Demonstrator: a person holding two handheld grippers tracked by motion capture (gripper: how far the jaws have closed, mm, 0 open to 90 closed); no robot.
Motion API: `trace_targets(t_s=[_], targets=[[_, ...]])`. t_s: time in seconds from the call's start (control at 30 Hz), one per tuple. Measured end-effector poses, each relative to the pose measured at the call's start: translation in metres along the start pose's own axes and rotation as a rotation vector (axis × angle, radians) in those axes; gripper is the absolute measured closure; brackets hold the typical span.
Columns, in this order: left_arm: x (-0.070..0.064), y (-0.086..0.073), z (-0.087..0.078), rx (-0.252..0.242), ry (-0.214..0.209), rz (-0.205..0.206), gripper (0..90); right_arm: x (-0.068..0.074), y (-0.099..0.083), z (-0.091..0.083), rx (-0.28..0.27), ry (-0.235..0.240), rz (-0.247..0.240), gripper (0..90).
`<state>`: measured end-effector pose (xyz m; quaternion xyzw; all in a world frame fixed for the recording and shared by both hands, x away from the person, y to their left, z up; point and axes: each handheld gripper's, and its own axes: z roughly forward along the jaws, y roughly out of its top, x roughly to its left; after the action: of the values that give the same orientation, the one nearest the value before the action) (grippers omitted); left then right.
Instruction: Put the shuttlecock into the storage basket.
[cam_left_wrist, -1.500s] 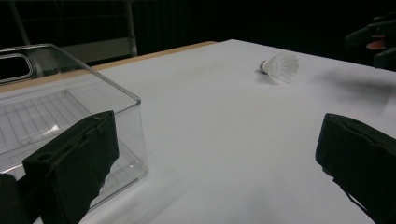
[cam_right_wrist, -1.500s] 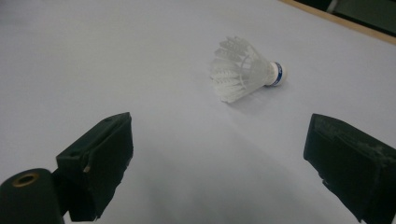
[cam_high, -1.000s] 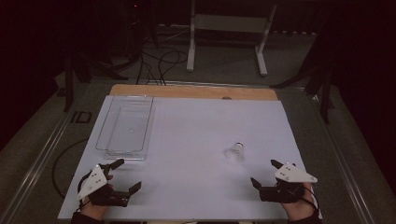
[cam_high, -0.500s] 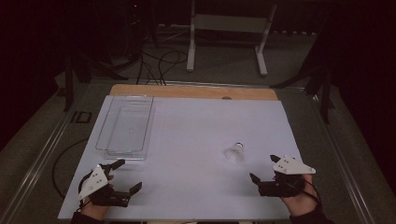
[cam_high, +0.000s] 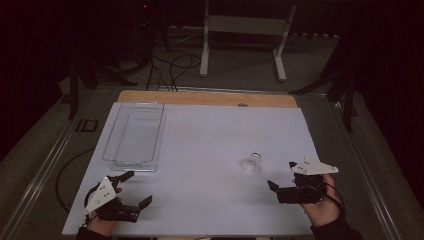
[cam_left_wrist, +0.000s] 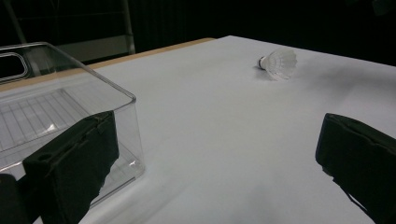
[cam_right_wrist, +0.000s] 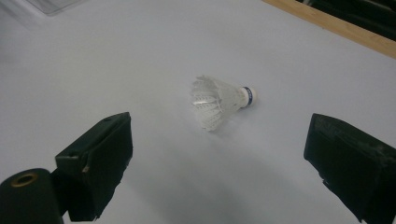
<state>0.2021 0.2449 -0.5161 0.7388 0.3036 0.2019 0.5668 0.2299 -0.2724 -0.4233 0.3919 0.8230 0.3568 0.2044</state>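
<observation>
1. High view: a white shuttlecock (cam_high: 250, 163) lies on its side on the white bench (cam_high: 200, 145), right of middle and toward the near edge. The right hand-held gripper (cam_high: 282, 179) sits just near and right of it, jaws apart, empty. The left hand-held gripper (cam_high: 134, 189) rests at the near left corner, jaws apart, empty. A clear plastic bin (cam_high: 135, 135) stands on the left side, beyond the left hand-held gripper.

2. Left gripper view: the bin's near corner sits just beside one jaw; the shuttlecock lies well apart, far right.

3. Right gripper view: the shuttlecock lies ahead between the 2 open jaws, untouched, cork tip pointing right, feather skirt left.

4. Judgement: the step looks like the reach for the shuttlecock. The next move calls for advancing the right hand-held gripper, straddling it, and closing gently so the feathers are not crushed.
</observation>
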Motion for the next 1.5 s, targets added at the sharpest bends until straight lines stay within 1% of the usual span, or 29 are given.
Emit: trace_targets(t_s=[0.07,0.13,0.17,0.27,0.37,0.43,0.47,0.5,0.53,0.63,0.67,0.7,0.73,0.8,0.83,0.9,0.97,1.0,1.03,1.07,1.27,1.3,1.33,1.37,1.5], targets=[[0.000,0.000,0.000,-0.002,0.002,-0.001,0.0,0.000,0.001,0.001,0.006,0.002,0.000,7.9],[0.000,0.000,0.000,-0.003,0.003,-0.001,0.0,0.001,0.001,0.002,0.028,-0.010,-0.009,7.9],[0.000,0.000,0.000,-0.003,0.003,-0.001,0.0,0.001,0.001,0.002,0.028,-0.010,-0.009,7.9],[-0.001,0.000,0.000,-0.001,-0.002,0.005,0.0,0.002,0.003,0.005,0.064,0.000,-0.007,7.8],[-0.001,0.000,0.000,-0.002,0.000,0.008,0.0,0.002,0.004,0.006,0.079,0.000,-0.006,7.9],[-0.001,0.000,0.000,-0.003,0.000,0.008,0.0,0.003,0.004,0.006,0.082,-0.009,-0.009,7.9],[-0.001,0.000,0.000,-0.002,-0.001,0.009,0.0,0.004,0.005,0.008,0.101,-0.018,-0.018,7.9],[-0.001,0.000,0.000,-0.001,-0.001,0.009,0.0,0.004,0.005,0.009,0.109,-0.027,-0.025,7.9],[-0.001,0.000,0.000,-0.001,-0.001,0.008,0.0,0.005,0.005,0.009,0.122,-0.021,-0.031,7.9],[-0.001,0.000,0.000,-0.001,-0.001,0.009,0.0,0.006,0.006,0.011,0.132,-0.029,-0.030,7.9],[-0.001,0.000,0.000,-0.001,-0.001,0.010,0.0,0.007,0.006,0.013,0.153,-0.024,-0.035,7.9],[-0.001,0.000,0.000,-0.001,-0.001,0.010,0.0,0.007,0.006,0.013,0.153,-0.024,-0.035,7.9],[-0.001,0.000,0.000,-0.001,-0.002,0.010,0.0,0.007,0.007,0.015,0.173,-0.010,-0.031,8.0],[-0.001,0.000,0.000,0.001,-0.002,0.011,0.0,0.007,0.007,0.016,0.190,-0.009,-0.031,7.9],[-0.001,0.000,0.000,0.001,-0.002,0.011,0.0,0.007,0.007,0.016,0.190,-0.009,-0.031,7.9],[-0.001,0.000,0.000,0.000,-0.002,0.010,0.0,0.005,0.008,0.018,0.204,0.004,-0.011,7.9],[-0.001,0.000,0.000,0.002,-0.002,0.011,0.0,0.005,0.008,0.019,0.213,0.010,-0.006,7.9],[-0.001,0.000,0.000,0.002,-0.002,0.011,0.0,0.004,0.008,0.019,0.217,0.003,-0.006,7.9],[-0.001,0.000,0.000,0.002,-0.002,0.012,0.0,0.004,0.008,0.021,0.236,0.008,-0.004,7.9],[-0.001,0.000,0.000,0.002,-0.004,0.010,0.0,0.004,0.008,0.021,0.236,0.008,-0.004,7.9],[-0.001,0.000,0.000,0.002,-0.005,0.009,0.0,0.000,0.009,0.023,0.279,0.012,0.039,7.8],[-0.001,0.000,0.000,0.002,-0.005,0.010,0.0,0.000,0.010,0.023,0.285,0.012,0.039,7.9],[-0.001,0.000,0.000,0.004,-0.006,0.011,0.0,-0.001,0.010,0.024,0.308,0.023,0.035,7.8],[-0.001,0.000,0.001,0.004,-0.006,0.011,0.0,-0.001,0.010,0.024,0.308,0.023,0.035,7.8],[-0.002,0.000,0.001,0.005,-0.006,0.015,0.0,0.001,0.008,0.029,0.357,0.044,0.017,7.8]])
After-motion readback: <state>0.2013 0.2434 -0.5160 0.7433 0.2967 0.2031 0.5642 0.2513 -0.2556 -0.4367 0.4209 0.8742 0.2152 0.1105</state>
